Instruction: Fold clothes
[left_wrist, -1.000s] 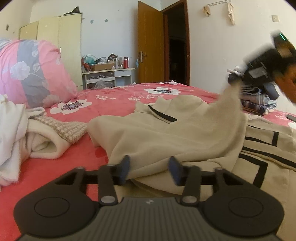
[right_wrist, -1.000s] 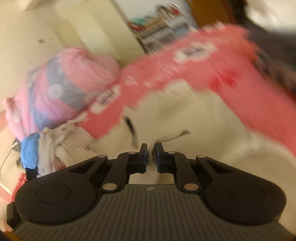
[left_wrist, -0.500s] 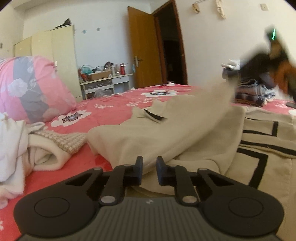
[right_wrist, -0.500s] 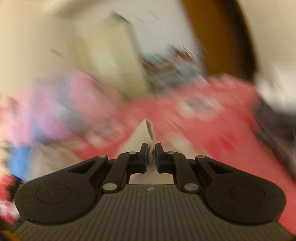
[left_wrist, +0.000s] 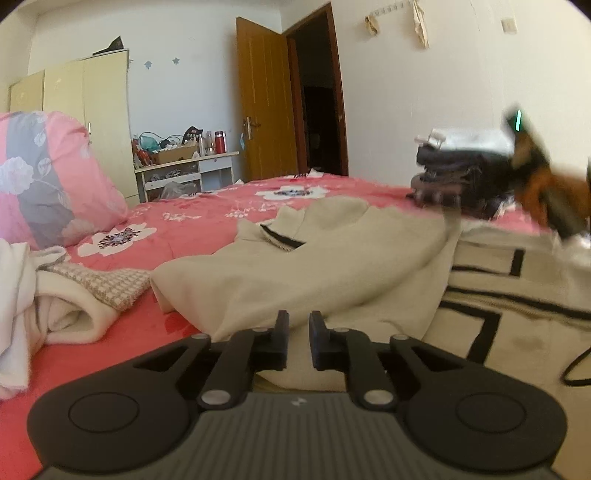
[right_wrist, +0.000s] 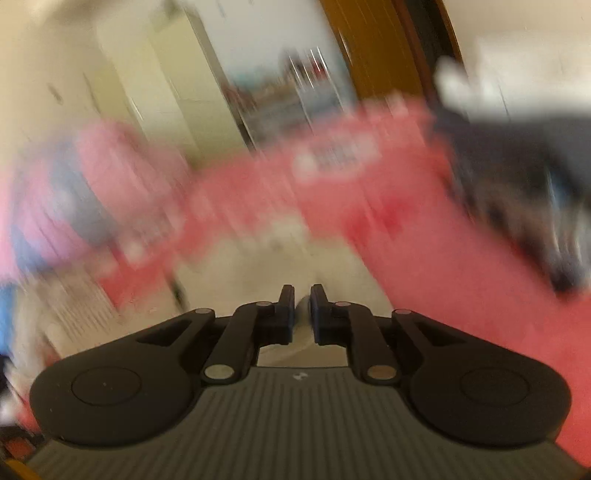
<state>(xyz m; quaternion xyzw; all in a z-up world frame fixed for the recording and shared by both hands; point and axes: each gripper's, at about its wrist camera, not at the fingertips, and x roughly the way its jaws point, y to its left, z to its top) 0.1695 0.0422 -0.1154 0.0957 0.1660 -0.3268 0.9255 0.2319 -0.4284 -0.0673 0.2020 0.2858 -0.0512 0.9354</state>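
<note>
A cream garment (left_wrist: 306, 266) with black stripes and a zip collar lies spread on the red floral bedsheet (left_wrist: 207, 229). My left gripper (left_wrist: 297, 328) is low at the garment's near edge, jaws closed on a fold of the cream cloth. My right gripper (right_wrist: 302, 301) is shut on a fold of the same cream cloth (right_wrist: 273, 258); its view is heavily blurred. The right gripper also shows in the left wrist view (left_wrist: 447, 210) at the right, blurred, holding the garment's far right edge low over the bed.
A pink and grey duvet (left_wrist: 48, 177) lies at the left. A heap of white and checked clothes (left_wrist: 70, 299) sits at the near left. A stack of dark folded clothes (left_wrist: 458, 173) stands at the right. A desk (left_wrist: 188, 173), wardrobe and open door stand beyond the bed.
My left gripper closed from open onto the garment's near edge. My right gripper, holding the far edge, lifted it and then swung down toward the bed.
</note>
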